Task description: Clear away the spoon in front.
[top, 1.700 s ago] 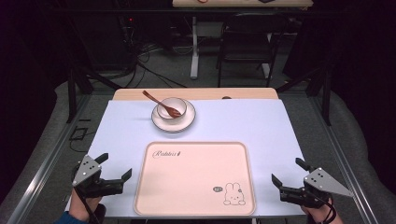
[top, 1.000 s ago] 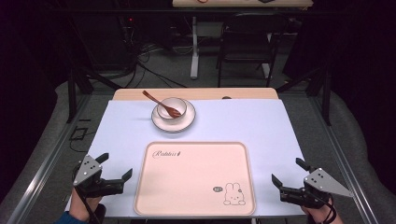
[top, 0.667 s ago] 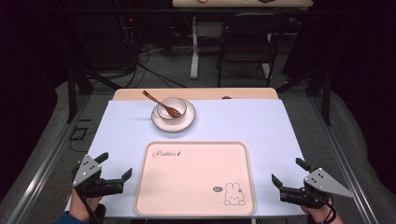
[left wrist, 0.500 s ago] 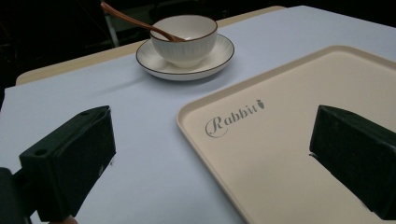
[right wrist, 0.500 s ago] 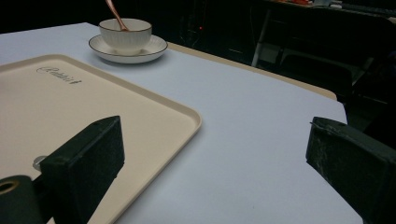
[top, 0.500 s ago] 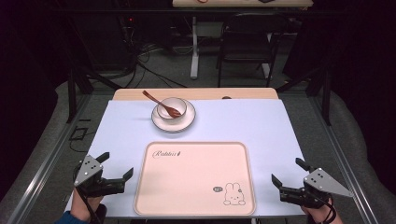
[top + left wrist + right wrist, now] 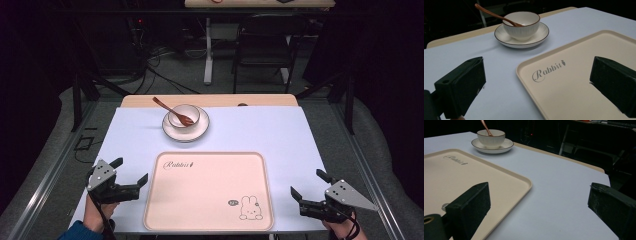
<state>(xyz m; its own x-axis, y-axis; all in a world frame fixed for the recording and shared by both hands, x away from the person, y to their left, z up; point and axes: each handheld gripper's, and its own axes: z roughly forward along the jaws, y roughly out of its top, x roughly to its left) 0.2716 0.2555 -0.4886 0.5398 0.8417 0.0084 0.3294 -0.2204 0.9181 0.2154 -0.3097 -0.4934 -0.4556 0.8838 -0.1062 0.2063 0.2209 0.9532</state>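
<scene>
A cream tray (image 7: pixel 210 190) printed with "Rabbit" and a small rabbit lies at the table's near middle, its bare corner (image 7: pixel 564 82) ahead of the left jaws and its edge (image 7: pixel 506 180) ahead of the right jaws. Behind it a white bowl (image 7: pixel 183 116) stands on a saucer (image 7: pixel 200 131), a brown spoon (image 7: pixel 167 107) leaning inside. The bowl (image 7: pixel 521 25) and the bowl (image 7: pixel 491 137) appear farther off in both gripper views. My left gripper (image 7: pixel 131 173) rests open at the tray's left edge. My right gripper (image 7: pixel 308 184) rests open at its right, nothing held.
A pale blue cloth (image 7: pixel 260 130) covers the table, with a wooden strip (image 7: pixel 260 100) along the far edge. Beyond stand a dark chair (image 7: pixel 265 45), a desk leg and floor cables. Metal rails run along both table sides.
</scene>
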